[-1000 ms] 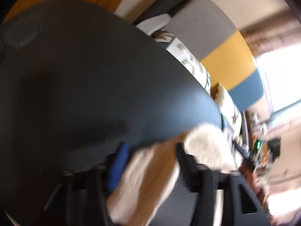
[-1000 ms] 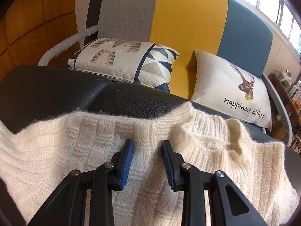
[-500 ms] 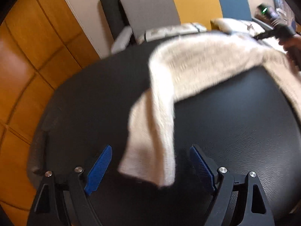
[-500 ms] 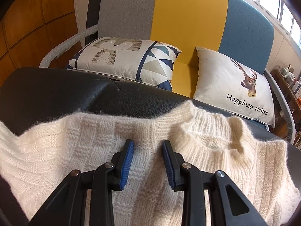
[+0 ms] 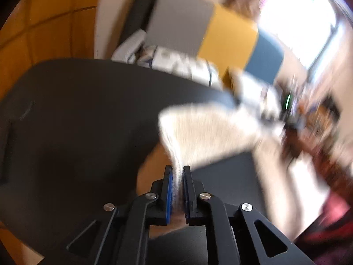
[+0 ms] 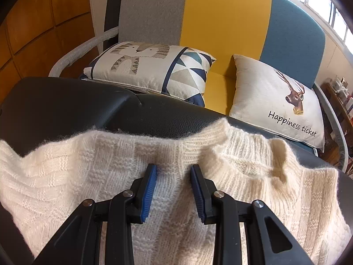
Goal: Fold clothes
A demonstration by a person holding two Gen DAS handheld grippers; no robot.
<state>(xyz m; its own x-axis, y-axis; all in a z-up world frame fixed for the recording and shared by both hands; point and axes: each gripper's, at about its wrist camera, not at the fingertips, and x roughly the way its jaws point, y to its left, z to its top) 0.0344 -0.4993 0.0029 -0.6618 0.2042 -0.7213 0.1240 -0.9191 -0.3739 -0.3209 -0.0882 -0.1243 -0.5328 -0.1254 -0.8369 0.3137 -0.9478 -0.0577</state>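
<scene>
Left tool (image 5: 176, 172) first: its jaws have just snapped closed and now pinch a strip of the cream sweater (image 5: 205, 137), which fans out ahead of its tips over the dark counter (image 5: 77, 121). The view is blurred. Over to the right tool (image 6: 173, 172): jaws part-way apart, pressed down on the sweater (image 6: 92, 165) just behind the neckline, knit bunched between them. Whether they truly pinch it, I cannot tell. No finished fold shows yet; nearly all the folding appears to lie ahead.

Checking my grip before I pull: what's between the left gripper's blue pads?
A pinched fold of the cream knitted sweater, clamped by the shut left gripper. The left wrist view shows it, though blurred.
</scene>
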